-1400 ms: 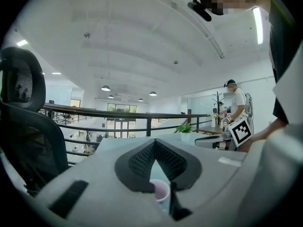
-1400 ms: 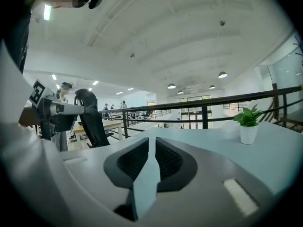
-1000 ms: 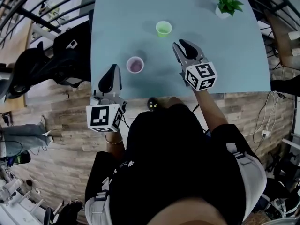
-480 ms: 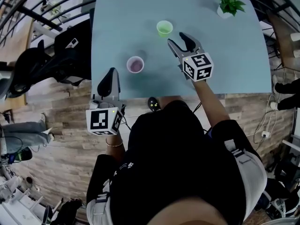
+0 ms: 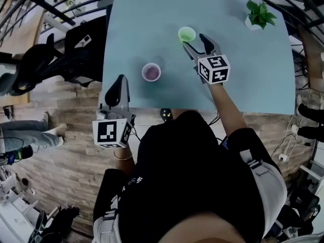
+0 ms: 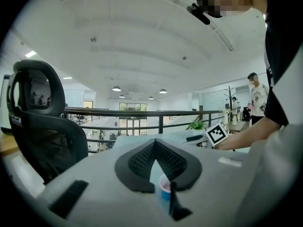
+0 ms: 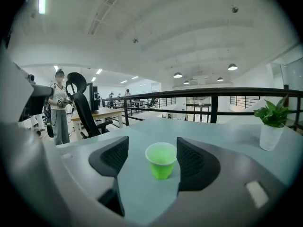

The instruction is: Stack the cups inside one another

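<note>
- The pale blue table (image 5: 152,14) fills the upper part of the head view, and both cups stand upright on it, well apart and not nested.
- A black office chair (image 5: 76,47) stands beside the table's left edge.
- The right gripper (image 5: 196,41) reaches out over the table toward the far side. Its jaws have just been opening and now stand wide apart. In the right gripper view the green cup shows in the gap between the two pads, with clear space on either side – neither pad touches it.
- The left gripper (image 5: 118,81) hangs at the table's near edge, short of the purple cup. Its jaws are together, tips meeting, with nothing clamped between them.
- A small potted plant (image 5: 260,14) in a white pot sits near the table's far right corner.
- The purple cup (image 5: 151,72) stands left of centre, nearer the person.
- The green cup (image 5: 187,34) stands farther out – just at the tips of the right gripper.
</note>
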Action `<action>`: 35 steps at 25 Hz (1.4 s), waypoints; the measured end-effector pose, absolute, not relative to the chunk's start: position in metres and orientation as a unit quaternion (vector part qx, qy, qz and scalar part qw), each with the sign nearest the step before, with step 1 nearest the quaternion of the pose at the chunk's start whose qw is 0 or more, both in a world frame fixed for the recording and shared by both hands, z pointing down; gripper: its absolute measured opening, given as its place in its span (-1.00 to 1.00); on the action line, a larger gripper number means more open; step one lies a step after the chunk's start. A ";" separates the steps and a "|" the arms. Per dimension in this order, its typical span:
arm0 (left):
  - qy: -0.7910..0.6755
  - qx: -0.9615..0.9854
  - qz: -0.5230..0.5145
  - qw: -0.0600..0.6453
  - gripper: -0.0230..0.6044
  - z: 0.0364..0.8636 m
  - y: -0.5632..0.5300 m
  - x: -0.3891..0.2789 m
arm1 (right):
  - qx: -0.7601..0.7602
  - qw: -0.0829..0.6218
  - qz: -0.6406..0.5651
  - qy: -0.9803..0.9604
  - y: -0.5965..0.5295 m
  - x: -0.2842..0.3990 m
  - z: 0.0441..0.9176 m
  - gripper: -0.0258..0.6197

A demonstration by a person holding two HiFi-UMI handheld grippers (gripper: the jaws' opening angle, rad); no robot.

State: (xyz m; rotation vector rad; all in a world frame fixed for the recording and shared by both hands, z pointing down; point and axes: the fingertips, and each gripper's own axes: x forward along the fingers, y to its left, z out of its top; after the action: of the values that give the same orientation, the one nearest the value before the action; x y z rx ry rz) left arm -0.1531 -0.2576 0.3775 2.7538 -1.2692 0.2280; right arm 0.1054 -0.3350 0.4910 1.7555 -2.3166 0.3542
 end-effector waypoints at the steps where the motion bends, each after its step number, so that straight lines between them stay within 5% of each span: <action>1: -0.419 0.903 0.075 0.050 -0.95 0.378 -0.258 -0.154 | 0.594 0.112 0.119 -0.788 -0.339 0.105 0.493 0.06; 35: -0.490 0.863 0.100 0.070 -0.95 0.391 -0.271 -0.201 | 0.560 0.189 0.137 -0.795 -0.391 0.101 0.545 0.13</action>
State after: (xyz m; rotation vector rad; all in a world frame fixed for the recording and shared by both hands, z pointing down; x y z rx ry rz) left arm -0.2006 -0.2712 0.3907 2.5974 -1.4746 0.2996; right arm 0.1011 -0.3913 0.5452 1.5752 -2.2345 0.3852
